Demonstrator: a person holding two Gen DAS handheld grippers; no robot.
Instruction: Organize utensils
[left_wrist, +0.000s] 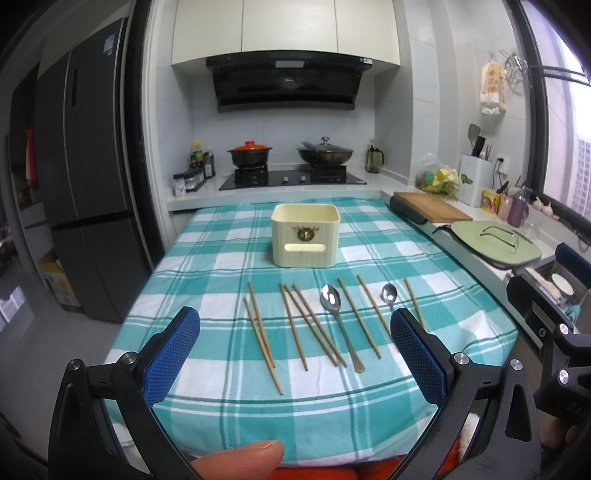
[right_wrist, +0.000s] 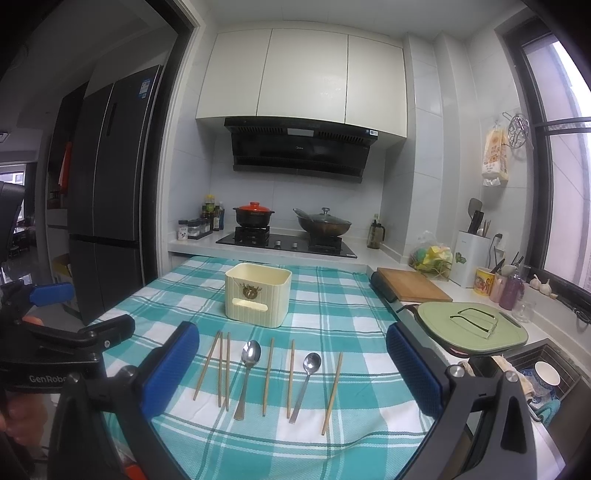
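Note:
A cream utensil holder (left_wrist: 305, 235) (right_wrist: 258, 295) stands on a teal checked tablecloth (left_wrist: 221, 266) (right_wrist: 332, 295). In front of it lie several wooden chopsticks (left_wrist: 293, 326) (right_wrist: 269, 376), a large metal spoon (left_wrist: 337, 314) (right_wrist: 246, 373) and a smaller spoon (left_wrist: 389, 294) (right_wrist: 305, 382). My left gripper (left_wrist: 295, 362) is open and empty, held above the table's near edge. My right gripper (right_wrist: 293, 373) is open and empty, also near the front edge. The left gripper's body (right_wrist: 55, 350) shows at the left of the right wrist view.
A counter runs along the right with a wooden cutting board (left_wrist: 430, 206) (right_wrist: 412, 284) and a green lid (left_wrist: 495, 243) (right_wrist: 472, 325). A stove with two pots (left_wrist: 291, 157) is behind the table. A dark fridge (left_wrist: 88, 177) stands at the left. A sink (right_wrist: 543, 373) is at the right.

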